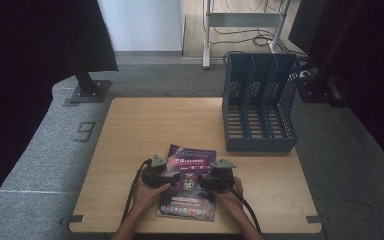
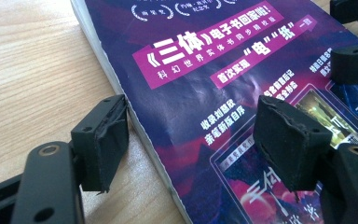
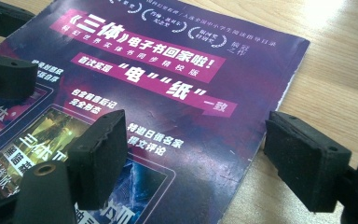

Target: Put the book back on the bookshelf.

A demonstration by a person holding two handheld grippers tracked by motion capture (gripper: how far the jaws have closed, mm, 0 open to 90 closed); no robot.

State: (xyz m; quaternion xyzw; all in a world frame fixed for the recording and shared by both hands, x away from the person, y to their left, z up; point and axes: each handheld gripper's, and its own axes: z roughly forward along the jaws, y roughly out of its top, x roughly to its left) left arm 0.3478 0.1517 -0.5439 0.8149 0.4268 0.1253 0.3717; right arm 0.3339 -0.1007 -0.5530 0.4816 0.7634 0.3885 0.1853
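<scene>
Purple book (image 1: pixel 189 184) lies flat at the near table (image 1: pixel 130 130) edge. Left gripper (image 2: pixel 191 140) and right gripper (image 3: pixel 205 161) are held released, fingers (image 3: pixel 98 156) straddling opposite edges. A thin-edge pinch may slip or crease the cover. File rack (image 1: pixel 260 105) stands beyond.

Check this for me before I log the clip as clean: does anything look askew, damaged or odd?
The purple paperback book lies slightly skewed to the wooden table edge, and its cover looks creased near the middle. The black pad on the left gripper is frayed along its edge. Nothing else stands out.
</scene>
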